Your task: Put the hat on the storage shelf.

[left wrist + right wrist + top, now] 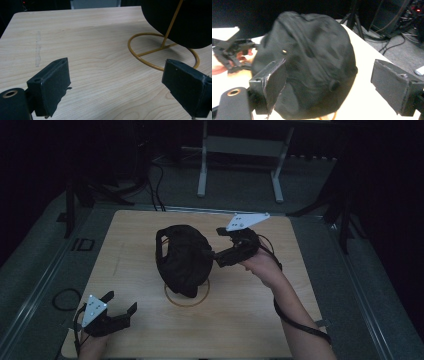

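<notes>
forearms enter at the near edge of the light wooden table [150,330], one hand behind each gripper. landmark for these notes: black cap [182,259] hanging on a yellow wire stand [187,299] near the table's middle.

left gripper [121,304] sits well apart from the cap, toward the near left corner of the table, low over the wood. jaws spread wide, nothing between them. grey three-cornered plate [94,309] on top of it. in the left gripper view the two black jaws frame bare wood grain, with the stand's ring base [160,65] and upright rod ahead and to the right, and the cap's dark underside above the ring.

right gripper [218,246] is at the cap's right side, held up off the table, grey plate [247,221] tilted above it. in the high view the jaw tips look to be at the cap's fabric; cannot tell if they touch. in the right gripper view the jaws stand parted, cap [312,65] between and just beyond them, crown button [334,85] facing the camera, not pinched. left hand and its gripper [233,53] show beyond the cap, at left in that view.

cable loop [62,298] lies on the grey floor, left of the table. white frame legs [240,165] stand beyond the table's far edge.
</notes>
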Demonstrator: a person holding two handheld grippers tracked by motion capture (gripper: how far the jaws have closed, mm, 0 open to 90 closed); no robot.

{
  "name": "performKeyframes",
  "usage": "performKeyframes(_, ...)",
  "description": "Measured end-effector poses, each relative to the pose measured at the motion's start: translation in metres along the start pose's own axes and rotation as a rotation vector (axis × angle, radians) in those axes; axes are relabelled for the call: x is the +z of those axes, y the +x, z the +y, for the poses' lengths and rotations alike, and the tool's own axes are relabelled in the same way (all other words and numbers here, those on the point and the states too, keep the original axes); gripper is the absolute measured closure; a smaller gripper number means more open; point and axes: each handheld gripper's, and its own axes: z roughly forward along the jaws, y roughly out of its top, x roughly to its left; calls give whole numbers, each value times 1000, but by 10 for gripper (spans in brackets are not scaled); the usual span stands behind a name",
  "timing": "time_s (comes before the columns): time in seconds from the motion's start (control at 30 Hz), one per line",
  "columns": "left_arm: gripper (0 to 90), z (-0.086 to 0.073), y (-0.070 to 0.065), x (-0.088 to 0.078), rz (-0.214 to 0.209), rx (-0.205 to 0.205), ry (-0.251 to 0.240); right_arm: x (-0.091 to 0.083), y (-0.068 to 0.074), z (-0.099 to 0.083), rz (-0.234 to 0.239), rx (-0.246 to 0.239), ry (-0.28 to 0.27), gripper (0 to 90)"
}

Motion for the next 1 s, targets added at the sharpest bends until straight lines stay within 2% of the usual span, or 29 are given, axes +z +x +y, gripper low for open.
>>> performKeyframes(0.1,85,0,1,-1,0,0,-2,-2,-5,-8,-22,4,-9,131)
performKeyframes(0.33,85,-1,1,-1,2,-1,1,-4,-12,-27,-49,-3,27,132)
performKeyframes(0.63,85,-1,0,0,-8,3,1,-4,-20,-49,-51,31,49,133)
performKeyframes(1.0,85,-1,1,-1,-1,-1,-1,-3,-26,-76,-47,55,69,135)
